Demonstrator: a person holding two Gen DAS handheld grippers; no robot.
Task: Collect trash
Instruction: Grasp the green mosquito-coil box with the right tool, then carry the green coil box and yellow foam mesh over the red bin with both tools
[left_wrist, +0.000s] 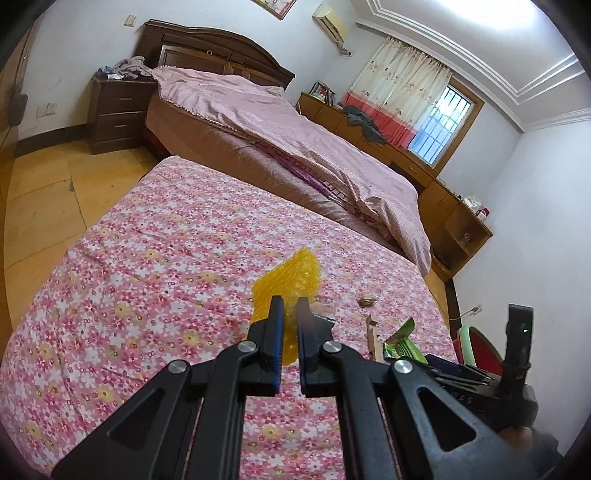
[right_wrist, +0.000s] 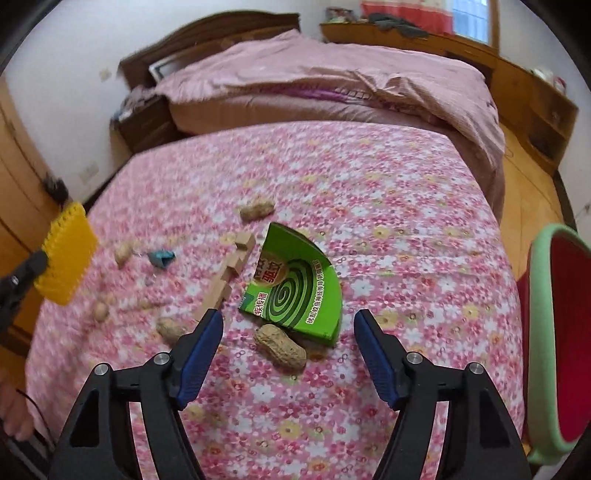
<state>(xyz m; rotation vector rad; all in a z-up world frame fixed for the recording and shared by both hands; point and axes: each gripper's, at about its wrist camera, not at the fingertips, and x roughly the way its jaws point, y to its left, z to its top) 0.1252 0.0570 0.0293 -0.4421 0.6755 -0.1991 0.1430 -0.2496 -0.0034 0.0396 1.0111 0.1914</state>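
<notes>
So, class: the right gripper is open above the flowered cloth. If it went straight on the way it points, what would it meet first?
Most likely the peanut lying between the open fingers of the right gripper, with the green cardboard piece just beyond it. Depth is hard to judge through the fisheye.

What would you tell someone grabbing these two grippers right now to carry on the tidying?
Left gripper: shut on the yellow bubble wrap, held up above the flowered cloth.
Right gripper: open, empty, aimed at the green box piece and the nearest peanut.
Bin: red with a green rim, at the right edge of the table.
Done: only the wrap is picked up.
Left: drop the wrap in; then collect the box piece, wooden stick, blue scrap and scattered peanuts.
</notes>
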